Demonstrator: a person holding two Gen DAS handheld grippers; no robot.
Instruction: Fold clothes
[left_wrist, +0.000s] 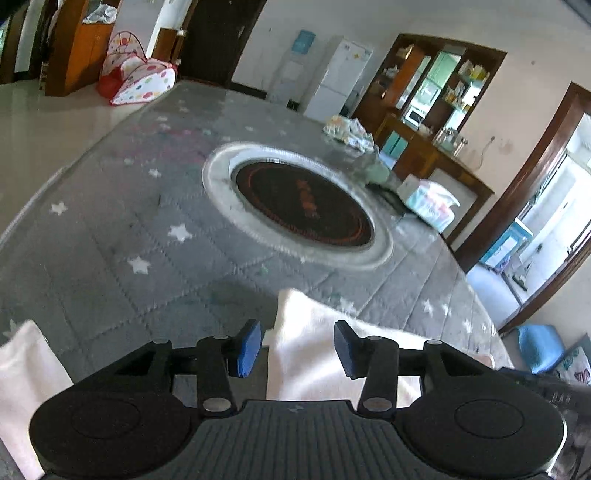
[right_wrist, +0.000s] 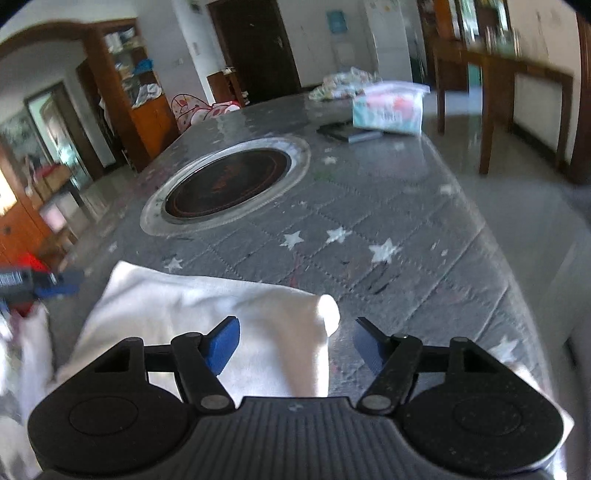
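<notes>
A white garment (left_wrist: 314, 343) lies on the near part of the grey star-patterned table cover (left_wrist: 147, 229). My left gripper (left_wrist: 297, 347) is open, just above the garment's far edge, holding nothing. Another white part (left_wrist: 22, 373) lies at the lower left. In the right wrist view the same white garment (right_wrist: 177, 317) lies folded over, with a rounded corner (right_wrist: 327, 314) between the jaws. My right gripper (right_wrist: 295, 343) is open above that corner and empty. The left gripper's blue fingers (right_wrist: 55, 284) show blurred at the left edge.
A round black cooktop in a glass ring (left_wrist: 303, 205) sits in the table's middle. Packets (left_wrist: 430, 205) and a dark flat item (right_wrist: 349, 133) lie at the far end. A wooden side table (right_wrist: 517, 92), a fridge (left_wrist: 340, 81) and cabinets stand around.
</notes>
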